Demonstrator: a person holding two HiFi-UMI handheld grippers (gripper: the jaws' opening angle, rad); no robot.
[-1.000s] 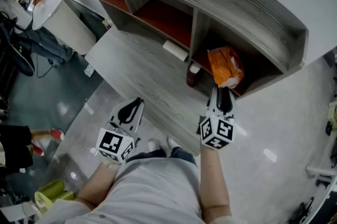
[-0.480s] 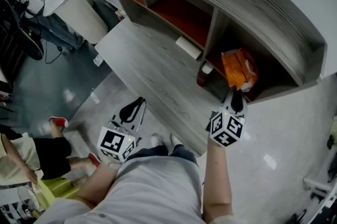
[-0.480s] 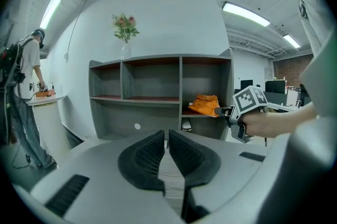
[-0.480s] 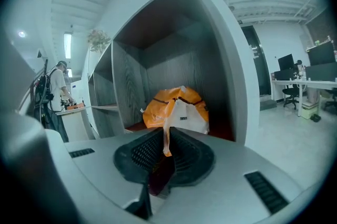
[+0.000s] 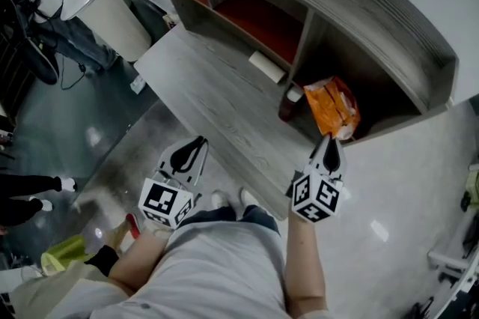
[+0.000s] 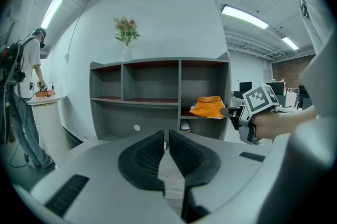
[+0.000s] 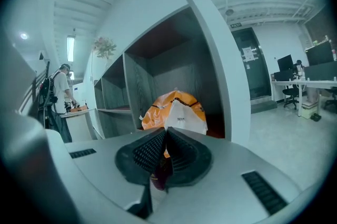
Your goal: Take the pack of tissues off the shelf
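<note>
Right gripper (image 5: 328,144): I am keeping its jaws closed on what looks like the near corner of the pack of tissues (image 5: 330,106), a soft, crinkly orange-and-white bundle lying straight ahead in the right compartment of the grey wooden shelf (image 5: 359,3). Left gripper (image 5: 196,144): jaws together, empty, farther off.

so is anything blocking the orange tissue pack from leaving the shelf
Nothing visible does: the right gripper is shut on the front edge of the orange tissue pack, and the dark bottle stands lower, off its path.
</note>
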